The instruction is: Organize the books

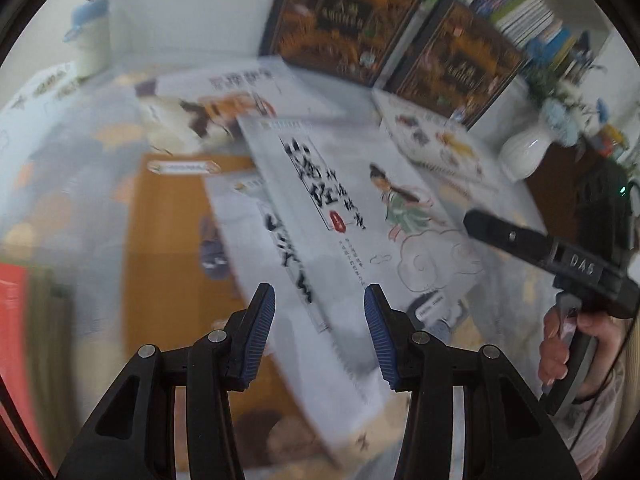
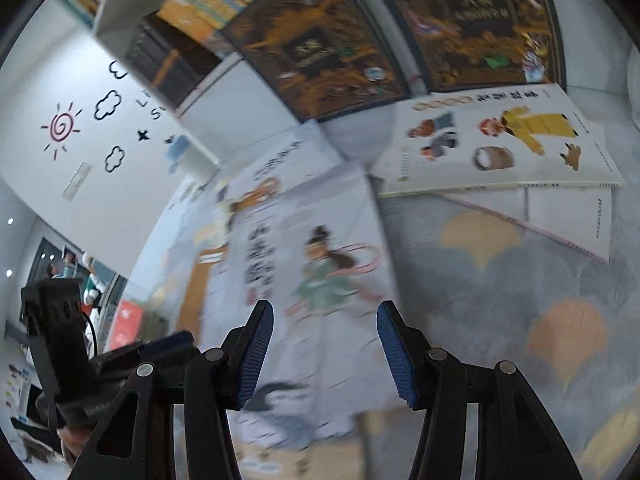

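- The top book [image 1: 360, 216], white with a girl in green on it, lies flat on a messy pile on the patterned cloth [image 2: 500, 280].
- More books peek out under it: an orange one [image 1: 168, 248] and one with a yellow coat [image 2: 504, 140] near the dark boxes [image 1: 348, 20].
- The left gripper [image 1: 320, 332] hangs over the top book's near edge, jaws apart, nothing in them.
- The right gripper [image 2: 326, 354] is also parted and empty above the same book.
- My guess: slow down, line both up with the edge, then pinch just that one book.
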